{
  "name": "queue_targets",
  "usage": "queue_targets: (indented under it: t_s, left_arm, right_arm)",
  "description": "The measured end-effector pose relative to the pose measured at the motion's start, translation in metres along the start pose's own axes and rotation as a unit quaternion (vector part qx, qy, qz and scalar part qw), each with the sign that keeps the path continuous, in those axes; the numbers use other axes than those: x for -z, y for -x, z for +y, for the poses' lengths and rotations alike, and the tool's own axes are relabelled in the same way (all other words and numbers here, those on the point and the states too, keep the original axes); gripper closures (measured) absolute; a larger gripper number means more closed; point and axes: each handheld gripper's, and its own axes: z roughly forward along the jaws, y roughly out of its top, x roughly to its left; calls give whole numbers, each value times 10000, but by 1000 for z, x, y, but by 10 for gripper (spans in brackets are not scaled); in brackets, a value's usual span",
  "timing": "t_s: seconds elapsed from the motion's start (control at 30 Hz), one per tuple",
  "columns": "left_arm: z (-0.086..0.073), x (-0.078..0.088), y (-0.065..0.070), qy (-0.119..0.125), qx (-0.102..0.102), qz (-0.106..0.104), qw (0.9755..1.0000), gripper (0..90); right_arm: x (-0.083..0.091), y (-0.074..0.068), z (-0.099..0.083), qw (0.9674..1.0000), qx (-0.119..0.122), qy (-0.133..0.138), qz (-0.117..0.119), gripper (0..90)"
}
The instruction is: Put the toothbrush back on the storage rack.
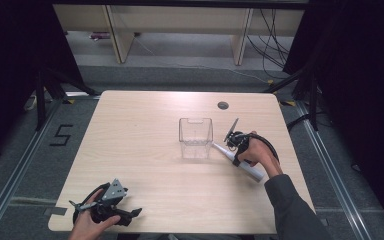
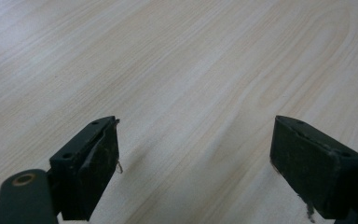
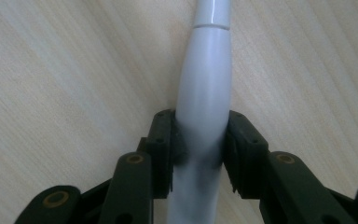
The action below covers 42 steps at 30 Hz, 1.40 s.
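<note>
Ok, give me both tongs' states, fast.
Left tongs: open, holding nothing, over bare table.
Right tongs: shut on the white tube.

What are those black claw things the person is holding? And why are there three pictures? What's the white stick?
Those are hand-held grippers: squeeze tools with two black jaws, one in each hand. The big picture looks down from above at a wooden table. The other two come from little cameras riding on each tool, looking along its jaws.

The left hand-held gripper sits near the table's front edge with its jaws wide apart, holding nothing. The right hand-held gripper is squeezed shut around a white tube-shaped handle. I can't tell what that tool is. Its thin end points toward a clear plastic box standing in the middle of the table.
</note>
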Motion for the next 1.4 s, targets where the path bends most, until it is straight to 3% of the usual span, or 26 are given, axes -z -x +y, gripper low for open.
queue_targets:
  t_s: [0.03,0.33,0.4,0.43,0.6,0.7,0.87,0.9,0.93,0.97,1.03,1.07,1.1,1.17,1.23,1.3,1.4]
  left_arm:
    - [0,0,0,4,4,-3,10000,151]
    - [0,0,0,-6,-1,-6,10000,151]
    - [0,0,0,4,-9,-30,10000,151]
    - [0,0,0,-3,-16,-32,10000,151]
    - [0,0,0,-11,-27,-35,10000,151]
    - [0,0,0,5,11,3,10000,151]
    - [0,0,0,11,7,-5,10000,151]
    - [0,0,0,11,11,-3,10000,151]
    - [0,0,0,7,15,3,10000,151]
    - [0,0,0,2,11,3,10000,151]
    - [0,0,0,8,10,-4,10000,151]
    - [0,0,0,6,14,1,10000,151]
    - [0,0,0,8,19,2,10000,151]
    - [0,0,0,3,10,2,10000,151]
    - [0,0,0,5,4,-13,10000,151]
    - [0,0,0,-4,1,-5,10000,151]
    - [0,0,0,-4,5,-6,10000,151]
  right_arm:
    - [0,-1,2,9999,-124,-76,-34,659]
    - [0,2,4,9997,13,-247,-36,664]
    - [0,-2,5,9994,-211,-273,40,665]
    - [1,-2,6,9993,-210,-300,-14,666]
    - [1,-2,5,9992,-257,-317,52,668]
    - [0,1,4,9996,-113,-258,8,669]
    - [6,1,1,9993,-282,-234,-69,669]
    - [7,4,1,9997,-143,-142,-116,669]
    - [8,4,-1,9996,-214,-77,-145,670]
    - [10,7,-2,9999,-83,-13,-120,670]
    - [15,8,-4,9997,-131,18,-189,670]
    - [17,9,-6,9997,-124,96,-174,670]
    - [22,10,-10,9990,-270,299,-188,670]
    - [24,11,-12,9987,-261,403,-150,670]
    - [30,10,-16,9973,-404,611,-55,670]
    - [34,13,-21,9958,-260,877,-44,670]
    - [43,12,-26,9929,-403,1116,-38,670]
